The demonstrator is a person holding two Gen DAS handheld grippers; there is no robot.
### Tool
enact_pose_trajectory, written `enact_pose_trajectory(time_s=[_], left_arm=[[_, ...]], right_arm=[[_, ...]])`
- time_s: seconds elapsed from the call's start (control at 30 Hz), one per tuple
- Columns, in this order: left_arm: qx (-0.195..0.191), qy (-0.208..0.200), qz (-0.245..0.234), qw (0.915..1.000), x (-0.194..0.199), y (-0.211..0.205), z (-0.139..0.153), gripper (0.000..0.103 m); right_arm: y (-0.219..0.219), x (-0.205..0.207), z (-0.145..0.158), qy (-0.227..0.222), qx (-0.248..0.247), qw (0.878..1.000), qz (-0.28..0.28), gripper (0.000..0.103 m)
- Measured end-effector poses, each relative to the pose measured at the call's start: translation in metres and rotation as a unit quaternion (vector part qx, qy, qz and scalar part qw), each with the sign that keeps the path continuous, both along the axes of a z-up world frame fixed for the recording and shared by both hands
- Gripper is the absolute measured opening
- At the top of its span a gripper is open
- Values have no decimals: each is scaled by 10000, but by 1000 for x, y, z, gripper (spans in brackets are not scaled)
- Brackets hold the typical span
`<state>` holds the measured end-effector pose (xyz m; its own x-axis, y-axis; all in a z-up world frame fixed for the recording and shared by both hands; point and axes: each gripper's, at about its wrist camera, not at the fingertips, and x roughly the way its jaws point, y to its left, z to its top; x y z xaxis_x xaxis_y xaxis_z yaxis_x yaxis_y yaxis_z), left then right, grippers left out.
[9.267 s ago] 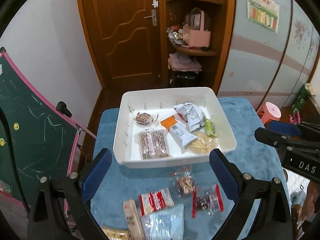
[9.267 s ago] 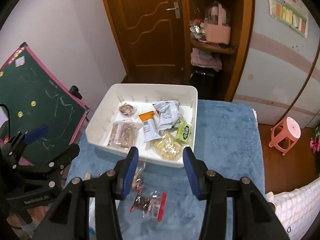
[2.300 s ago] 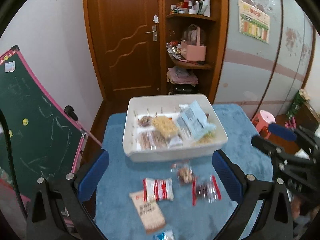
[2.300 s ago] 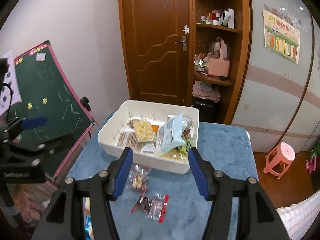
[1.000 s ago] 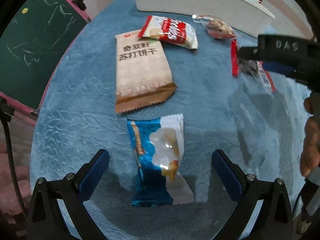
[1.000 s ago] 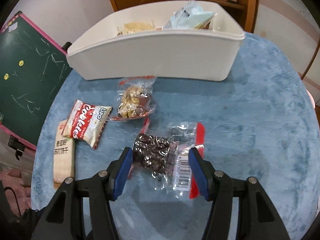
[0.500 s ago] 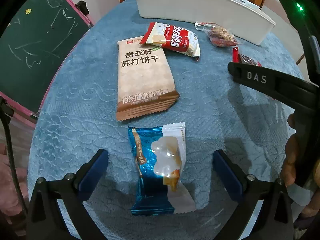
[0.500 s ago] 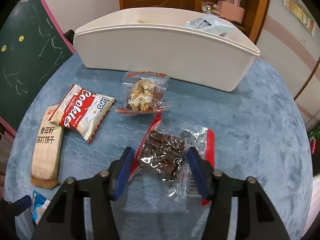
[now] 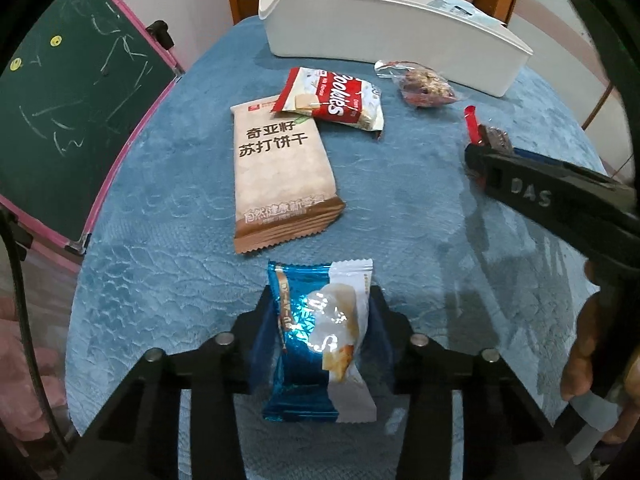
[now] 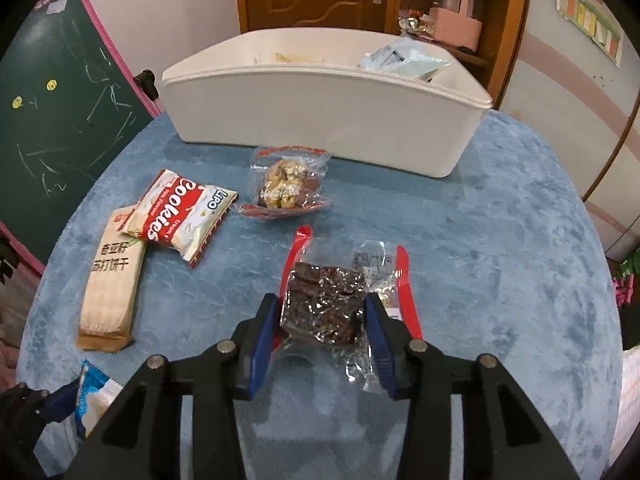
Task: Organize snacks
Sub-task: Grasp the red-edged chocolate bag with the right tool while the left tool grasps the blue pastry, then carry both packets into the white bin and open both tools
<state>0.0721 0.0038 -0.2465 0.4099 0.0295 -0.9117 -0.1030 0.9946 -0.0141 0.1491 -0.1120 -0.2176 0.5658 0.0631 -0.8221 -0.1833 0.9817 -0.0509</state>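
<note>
Snacks: five packets lay on the blue-covered bench [image 10: 500, 240] in front of the white bin [image 10: 320, 128], which already held several packets.
Left gripper [image 9: 320, 332]: its jaws, wide apart a second earlier, were closing and already pressed both sides of the blue-and-white packet [image 9: 320, 344], which lay near the front edge of the bench.
Right gripper [image 10: 322, 316]: its jaws were narrowing around the dark chocolate packet [image 10: 324, 300]; the pads touched its clear wrapper on both sides, with the red-edged flap [image 10: 404, 280] sticking out to the right.
What changed: half a second earlier both packets sat loose between open jaws; now each was pinched.
Meaning for the task: both grasps looked nearly set, so lifting the two packets toward the bin seemed the likely next step.
Still on the bench: the tan cracker pack [image 9: 280, 172], the red-and-white cookie packet [image 9: 336, 100] overlapping its far corner, and the clear nut-cluster bag [image 10: 286, 188] just in front of the bin.
Left wrist view only: a bare hand [image 9: 588, 344] behind the right gripper's black arm, and the full print on the cracker pack.
Right wrist view only: the bin's contents over its rim, including a pale blue packet [image 10: 404, 60], plus the door and shelf behind.
</note>
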Motion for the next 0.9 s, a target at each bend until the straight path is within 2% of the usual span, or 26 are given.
enact_pose_trajectory(time_s=[0.13, 0.27, 0.43, 0.73, 0.9], left_arm=[[-109, -6, 5, 9999, -2, 1, 3, 29], [-348, 28, 108, 9993, -7, 7, 4, 29], [-436, -19, 153, 9989, -15, 7, 11, 29], [-257, -559, 14, 9981, -28, -5, 47, 29], [-120, -1016, -79, 9947, -25, -7, 81, 29]], right_arm=[[-7, -12, 15, -216, -1, 9998, -17, 44], [-13, -26, 31, -411, 20, 9992, -25, 44], [-17, -43, 44, -592, 11, 9982, -9, 44], [-27, -68, 70, -945, 125, 9954, -62, 44], [-33, -77, 89, -1187, 274, 9925, -97, 44]])
